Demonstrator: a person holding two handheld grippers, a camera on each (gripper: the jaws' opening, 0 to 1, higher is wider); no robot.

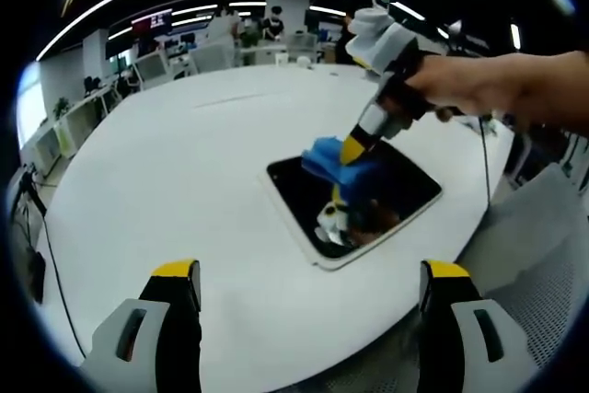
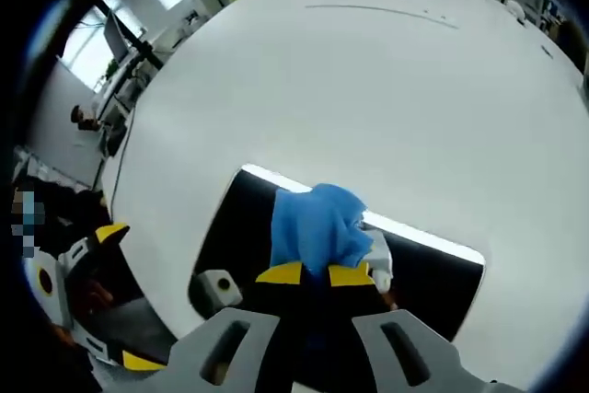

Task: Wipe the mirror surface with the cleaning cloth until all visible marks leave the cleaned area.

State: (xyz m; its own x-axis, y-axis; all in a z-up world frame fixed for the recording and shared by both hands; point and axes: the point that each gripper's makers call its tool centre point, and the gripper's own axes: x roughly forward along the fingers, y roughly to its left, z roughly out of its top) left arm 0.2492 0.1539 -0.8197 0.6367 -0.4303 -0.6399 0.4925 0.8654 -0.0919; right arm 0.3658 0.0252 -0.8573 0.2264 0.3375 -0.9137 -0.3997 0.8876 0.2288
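Note:
A dark rectangular mirror [image 1: 391, 192] with a white rim lies flat on the white round table [image 1: 184, 172]. My right gripper [image 1: 352, 148], held by a hand coming in from the right, is shut on a blue cleaning cloth [image 1: 333, 161] and presses it onto the mirror's far left part. In the right gripper view the blue cloth [image 2: 317, 225] bunches just ahead of my right gripper [image 2: 315, 274], over the mirror [image 2: 235, 227]. My left gripper [image 1: 313, 273] stands open near the table's front edge, short of the mirror, with nothing between its jaws.
The left gripper [image 2: 78, 292] shows at the lower left of the right gripper view, beside the table edge. Desks, chairs and monitors [image 1: 152, 20] stand beyond the table's far side. A mesh chair [image 1: 543, 255] is at the right.

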